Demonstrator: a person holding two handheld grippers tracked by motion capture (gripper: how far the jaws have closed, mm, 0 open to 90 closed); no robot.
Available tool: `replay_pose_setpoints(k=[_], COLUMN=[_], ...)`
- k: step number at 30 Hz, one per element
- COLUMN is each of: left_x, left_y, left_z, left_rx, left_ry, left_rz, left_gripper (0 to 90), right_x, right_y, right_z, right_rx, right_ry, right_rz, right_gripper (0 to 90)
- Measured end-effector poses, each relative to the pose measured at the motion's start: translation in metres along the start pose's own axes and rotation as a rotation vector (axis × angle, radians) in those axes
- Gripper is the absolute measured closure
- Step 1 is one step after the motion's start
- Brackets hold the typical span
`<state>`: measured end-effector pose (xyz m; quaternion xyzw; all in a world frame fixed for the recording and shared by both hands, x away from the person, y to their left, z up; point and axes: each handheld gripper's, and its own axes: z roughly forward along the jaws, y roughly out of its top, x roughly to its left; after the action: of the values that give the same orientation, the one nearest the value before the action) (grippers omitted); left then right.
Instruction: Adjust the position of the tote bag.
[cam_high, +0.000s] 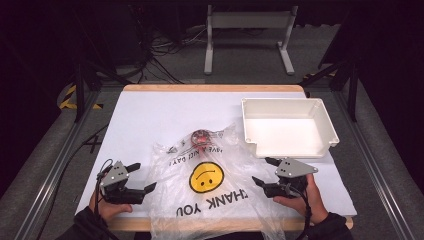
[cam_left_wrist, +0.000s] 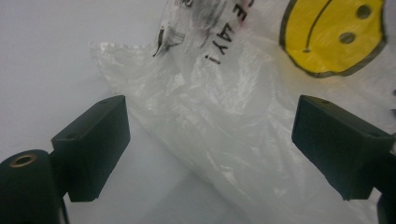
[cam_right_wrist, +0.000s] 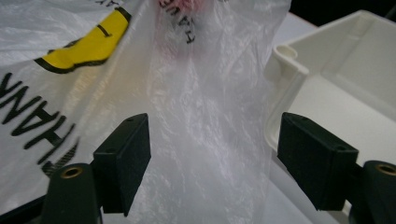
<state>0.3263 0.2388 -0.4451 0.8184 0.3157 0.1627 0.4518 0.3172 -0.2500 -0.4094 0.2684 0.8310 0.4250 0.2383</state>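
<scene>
High view: fixed above the near table edge, looking forward and down, distant. Left gripper view: close, low, along its jaws onto the plastic bag (cam_left_wrist: 224, 116). Right gripper view: likewise, white tray (cam_right_wrist: 327, 84) right of its jaws. All share the bag's smiley print (cam_high: 206, 177).

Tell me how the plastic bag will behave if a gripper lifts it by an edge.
The plastic bag is thin, clear and crinkled, so it will probably sag and fold, not hold shape. Its glossy film looks slippery between the pads. The red thing showing through near its far end may slide or swing and pull that end down.
</scene>
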Motion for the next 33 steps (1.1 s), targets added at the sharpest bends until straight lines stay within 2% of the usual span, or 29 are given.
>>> replay_pose_setpoints(k=[2,4,6,7,8,9,12,14,15,16,17,18,22,26,29,30,32,33], left_x=[0.003,0.003,0.004,0.003,0.004,0.004,0.008,0.008,0.008,0.010,0.011,0.011,0.012,0.014,0.016,0.016,0.018,0.018], left_y=[0.001,0.001,0.002,0.003,0.004,0.004,0.007,0.009,0.009,0.011,0.013,0.016,0.021,0.024,0.025,0.025,0.024,0.024], left_z=[0.006,0.012,0.013,0.018,0.021,0.021,0.032,0.036,0.036,0.038,0.041,0.043,0.048,0.052,0.053,0.053,0.052,0.051], left_rx=[0.029,0.047,0.058,0.087,0.109,0.109,0.163,0.172,0.172,0.180,0.181,0.189,0.202,0.203,0.208,0.209,0.204,0.208], left_ry=[0.013,0.014,0.022,0.036,0.049,0.049,0.061,0.072,0.072,0.075,0.080,0.087,0.090,0.100,0.101,0.109,0.101,0.101], left_rz=[-0.017,-0.027,-0.018,-0.016,-0.010,-0.010,-0.008,-0.006,-0.006,-0.001,-0.009,0.011,0.024,0.045,0.045,0.051,0.045,0.046], left_gripper=[13.1,14.4,18.0,21.3,26.1,31.9,42.8,50.6,53.5,53.5,57.7,60.5,68.9,78.6,79.7,81.1,83.9,85.2], right_x=[-0.005,-0.009,-0.010,-0.010,-0.011,-0.011,-0.008,-0.006,-0.006,-0.005,-0.005,-0.004,-0.002,-0.002,-0.001,0.001,0.007,0.009], right_y=[-0.007,-0.015,-0.018,-0.022,-0.024,-0.026,-0.028,-0.027,-0.027,-0.027,-0.026,-0.026,-0.026,-0.025,-0.022,-0.020,-0.016,-0.014], right_z=[0.005,0.011,0.014,0.019,0.022,0.023,0.029,0.030,0.030,0.030,0.030,0.030,0.030,0.029,0.026,0.024,0.019,0.018], right_rx=[0.029,0.062,0.074,0.116,0.129,0.137,0.172,0.166,0.166,0.168,0.167,0.167,0.163,0.152,0.134,0.129,0.103,0.097], right_ry=[-0.011,0.000,0.006,0.001,0.006,0.022,0.051,0.073,0.073,0.080,0.096,0.104,0.106,0.103,0.102,0.102,0.090,0.092], right_rz=[0.016,0.046,0.051,0.049,0.056,0.069,0.064,0.062,0.062,0.058,0.057,0.058,0.040,0.035,0.030,0.023,0.005,0.005], right_gripper=[27.0,28.6,30.5,34.7,38.9,43.2,53.1,61.5,61.5,66.5,73.3,75.7,85.6,87.8,84.4,79.1,60.4,56.1])
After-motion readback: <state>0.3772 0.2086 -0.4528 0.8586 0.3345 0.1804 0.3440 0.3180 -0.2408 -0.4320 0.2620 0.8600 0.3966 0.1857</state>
